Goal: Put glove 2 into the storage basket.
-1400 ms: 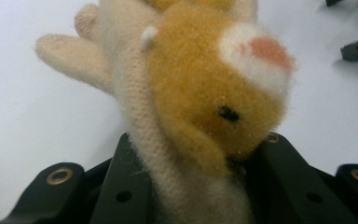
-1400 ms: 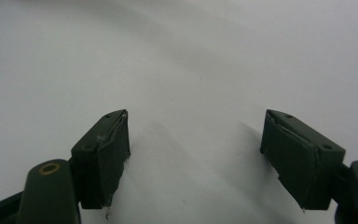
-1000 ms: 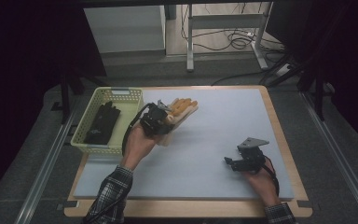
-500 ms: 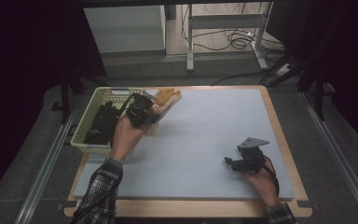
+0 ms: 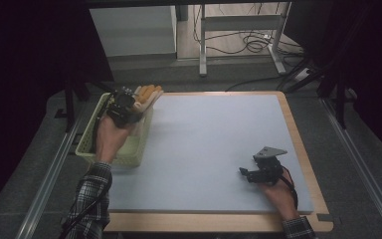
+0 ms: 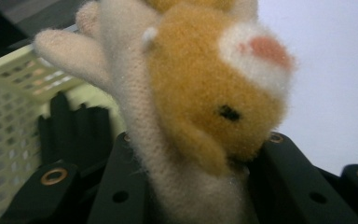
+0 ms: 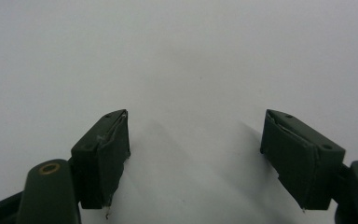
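Note:
A fuzzy cream-and-orange plush glove point(image 5: 147, 94) with an animal face point(image 6: 214, 93) is pinched in my left gripper point(image 5: 135, 105), whose black jaws point(image 6: 196, 163) are shut on its cream cuff. The glove hangs over the far right corner of a pale green basket point(image 5: 90, 145), and its orange fingers point away from me. Inside the basket point(image 6: 9, 93) lies a black item point(image 6: 74, 130), partly hidden by my hand. My right gripper point(image 5: 247, 174) rests on the blue-grey mat at the near right. Its jaws point(image 7: 196, 154) stand open with nothing between them.
The blue-grey mat point(image 5: 214, 144) covers a wood-edged table point(image 5: 298, 144). The basket sits at the table's left edge. Beyond the table are a white cabinet point(image 5: 132, 30), metal desk legs point(image 5: 203, 45) and loose cables point(image 5: 251, 45) on the floor.
My left hand has carried the plush glove leftward and away from me, from over the mat to above the basket's far right corner. The right gripper has stayed still.

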`<state>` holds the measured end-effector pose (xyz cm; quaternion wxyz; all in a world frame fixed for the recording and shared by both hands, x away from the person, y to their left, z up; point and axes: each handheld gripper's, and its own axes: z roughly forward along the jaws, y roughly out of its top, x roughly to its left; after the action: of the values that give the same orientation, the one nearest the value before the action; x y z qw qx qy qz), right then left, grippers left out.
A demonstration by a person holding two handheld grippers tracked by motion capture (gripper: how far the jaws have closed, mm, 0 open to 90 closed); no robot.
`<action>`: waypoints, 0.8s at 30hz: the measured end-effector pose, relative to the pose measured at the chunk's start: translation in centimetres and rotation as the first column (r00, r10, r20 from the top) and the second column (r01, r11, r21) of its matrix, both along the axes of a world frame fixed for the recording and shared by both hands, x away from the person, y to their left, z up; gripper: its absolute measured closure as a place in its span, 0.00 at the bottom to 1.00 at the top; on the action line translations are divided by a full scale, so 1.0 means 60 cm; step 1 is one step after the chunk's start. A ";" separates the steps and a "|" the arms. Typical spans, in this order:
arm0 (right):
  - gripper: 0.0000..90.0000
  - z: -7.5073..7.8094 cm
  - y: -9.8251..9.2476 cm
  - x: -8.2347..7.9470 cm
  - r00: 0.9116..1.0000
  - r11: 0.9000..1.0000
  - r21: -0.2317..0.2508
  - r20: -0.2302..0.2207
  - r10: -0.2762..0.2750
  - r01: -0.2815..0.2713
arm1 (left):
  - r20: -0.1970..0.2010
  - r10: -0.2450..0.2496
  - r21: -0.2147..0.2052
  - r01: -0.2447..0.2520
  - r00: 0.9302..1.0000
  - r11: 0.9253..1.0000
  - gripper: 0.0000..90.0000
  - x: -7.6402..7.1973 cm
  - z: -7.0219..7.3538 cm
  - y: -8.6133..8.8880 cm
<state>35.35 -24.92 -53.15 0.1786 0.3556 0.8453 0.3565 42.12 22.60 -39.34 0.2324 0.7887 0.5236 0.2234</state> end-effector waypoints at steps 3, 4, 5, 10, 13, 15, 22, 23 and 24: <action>0.26 0.000 0.000 0.000 1.000 1.000 0.000 0.000 0.000 0.000 | -0.011 0.040 0.011 -0.040 0.999 0.999 0.75 0.005 -0.010 0.023; 0.26 0.000 0.000 0.000 1.000 1.000 -0.001 0.000 0.000 0.000 | -0.015 0.051 0.011 -0.051 0.999 0.999 0.75 0.006 -0.014 0.027; 0.26 0.000 0.000 0.000 1.000 1.000 0.000 0.000 0.000 0.000 | -0.022 0.064 0.011 -0.064 0.998 0.998 0.75 0.009 -0.020 0.035; 0.26 0.000 0.000 0.000 1.000 1.000 -0.001 0.001 0.000 0.000 | -0.056 0.106 0.052 -0.103 0.993 0.993 0.75 0.026 -0.053 0.054; 0.26 0.000 0.000 0.000 1.000 1.000 0.000 0.001 0.000 0.000 | -0.082 0.127 0.070 -0.122 0.988 0.990 0.75 0.037 -0.076 0.060; 0.26 0.000 0.000 0.000 1.000 1.000 0.000 0.000 0.000 0.000 | -0.098 0.139 0.076 -0.132 0.985 0.988 0.74 0.043 -0.092 0.063; 0.26 0.000 0.000 0.000 1.000 1.000 0.001 0.001 0.000 0.000 | -0.148 0.138 0.095 -0.125 0.979 0.988 0.74 0.059 -0.138 0.057; 0.26 0.000 0.000 0.000 1.000 1.000 0.000 0.001 0.000 0.000 | -0.154 0.135 0.093 -0.122 0.979 0.988 0.73 0.062 -0.143 0.055; 0.26 0.000 0.000 0.000 1.000 1.000 0.000 0.001 0.000 0.000 | -0.160 0.131 0.090 -0.118 0.978 0.989 0.73 0.065 -0.147 0.050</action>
<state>35.35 -24.92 -53.16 0.1788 0.3556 0.8451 0.3568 46.00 25.62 -48.16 0.1420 0.7789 0.5799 0.1919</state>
